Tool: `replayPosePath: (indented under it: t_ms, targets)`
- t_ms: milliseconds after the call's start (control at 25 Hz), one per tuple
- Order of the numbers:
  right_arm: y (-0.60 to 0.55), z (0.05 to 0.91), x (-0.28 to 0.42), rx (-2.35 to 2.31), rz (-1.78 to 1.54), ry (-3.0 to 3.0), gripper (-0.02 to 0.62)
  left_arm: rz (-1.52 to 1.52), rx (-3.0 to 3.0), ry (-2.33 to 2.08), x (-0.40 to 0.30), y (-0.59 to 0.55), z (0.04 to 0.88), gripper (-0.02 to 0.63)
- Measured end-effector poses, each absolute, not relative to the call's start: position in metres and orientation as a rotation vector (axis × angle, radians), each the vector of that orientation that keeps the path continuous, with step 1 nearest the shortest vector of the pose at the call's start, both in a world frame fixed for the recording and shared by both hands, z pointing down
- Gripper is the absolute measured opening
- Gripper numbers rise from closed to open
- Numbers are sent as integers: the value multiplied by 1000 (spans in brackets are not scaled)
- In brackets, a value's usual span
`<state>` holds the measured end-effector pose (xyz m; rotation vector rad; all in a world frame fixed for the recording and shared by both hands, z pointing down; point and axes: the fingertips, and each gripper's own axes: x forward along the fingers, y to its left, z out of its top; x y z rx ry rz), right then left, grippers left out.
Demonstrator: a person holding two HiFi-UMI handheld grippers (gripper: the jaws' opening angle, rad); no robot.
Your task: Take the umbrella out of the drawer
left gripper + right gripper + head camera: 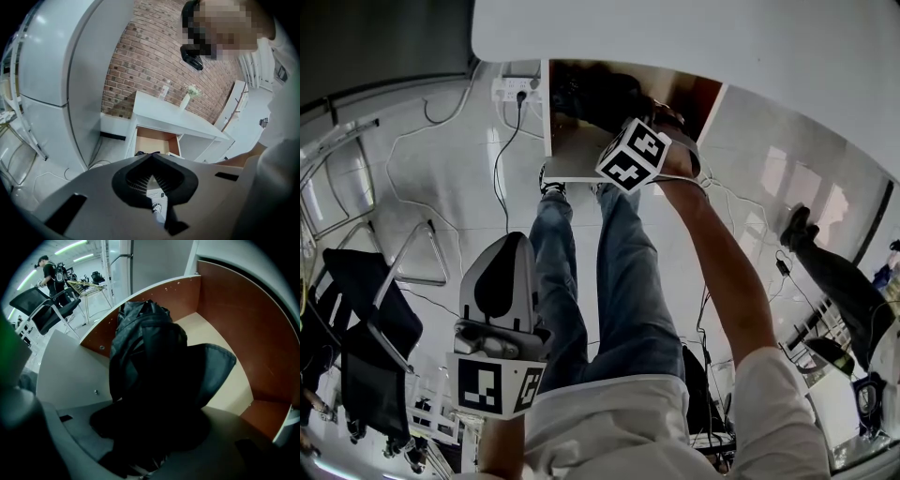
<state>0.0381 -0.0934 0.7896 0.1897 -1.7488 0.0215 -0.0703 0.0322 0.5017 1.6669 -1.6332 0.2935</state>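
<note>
- Right gripper view: the right gripper [154,411] points steeply down into the open drawer [234,333]. Its fingers are set wide apart on either side of the dark folded umbrella [150,348].
- The umbrella's fabric fills the gap between those fingers and reaches both. It is too dark there to tell whether they grasp it or only flank it.
- The umbrella lies inside the drawer on the pale floor, close to the brown wall on this view's left, with its far end near the back corner.
- Left gripper view: the left gripper [151,155] is clenched, fingertips meeting with nothing between them. It is well apart from the drawer and aimed toward it.
- Head view: the drawer stands out from under the white bench [694,28], and the right arm reaches into it. The left gripper hangs low beside the person's jeans [609,281], above the floor.
- On the bench top, a small vase [186,101] and a bottle [164,89] stand before a brick wall [145,61].
</note>
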Motion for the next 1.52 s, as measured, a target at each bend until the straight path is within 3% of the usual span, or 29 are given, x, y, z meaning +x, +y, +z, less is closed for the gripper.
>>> replayPosePath:
  t_ms: [1520]
  targets:
    - [-78,731,39,191,68,-1800,262,211,1724,-1638,-71,32,460,17]
